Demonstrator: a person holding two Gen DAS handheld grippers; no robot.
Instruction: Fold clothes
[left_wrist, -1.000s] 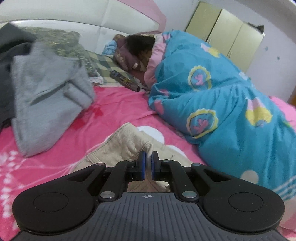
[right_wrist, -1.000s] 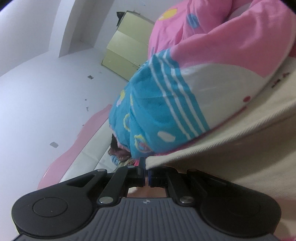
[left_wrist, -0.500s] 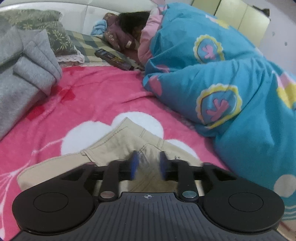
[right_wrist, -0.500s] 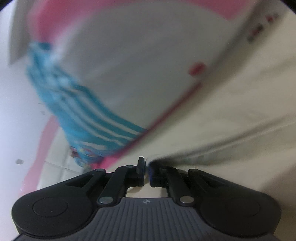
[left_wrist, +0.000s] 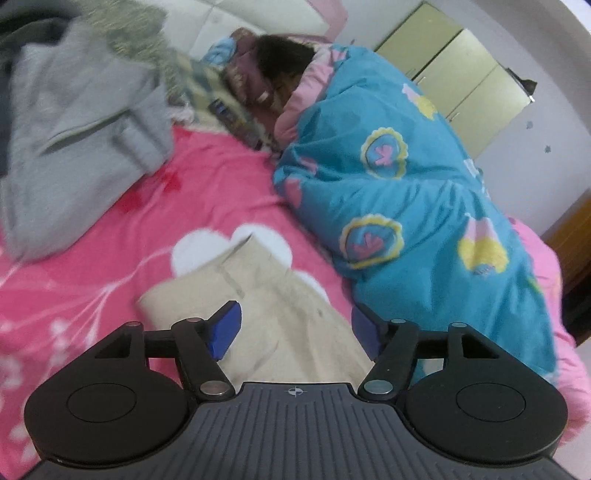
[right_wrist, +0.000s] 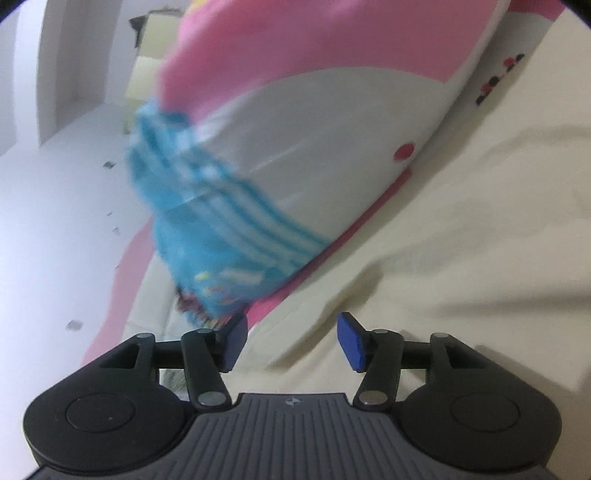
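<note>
From the left wrist view, the left gripper (left_wrist: 295, 330), black with blue pads, has its jaws apart and opening; the pads touch nothing. Between and beyond them lies a folded beige cotton garment (left_wrist: 258, 295), flat on the pink flower-print bedsheet (left_wrist: 192, 199) near the bed's near edge, its far end resting on a white flower shape. A rumpled grey fleece garment (left_wrist: 74, 129) sits toward the far left corner of the bed, well apart from the beige one. Along the right side of the bed a person lies under a blue quilt with round yellow and pink motifs (left_wrist: 406, 206), dark hair showing at the head end beside a checked pillow (left_wrist: 199, 85). A pale green cupboard (left_wrist: 461, 66) stands against the wall behind.

From the right wrist view, the picture is tilted and blurred. The right gripper (right_wrist: 291, 339) also has its jaws apart and opening, the pads clear of the cloth. The beige cotton garment (right_wrist: 461, 240) spreads wrinkled under and beyond the jaws. Just past it rises the blue quilt's striped end (right_wrist: 221, 221).
</note>
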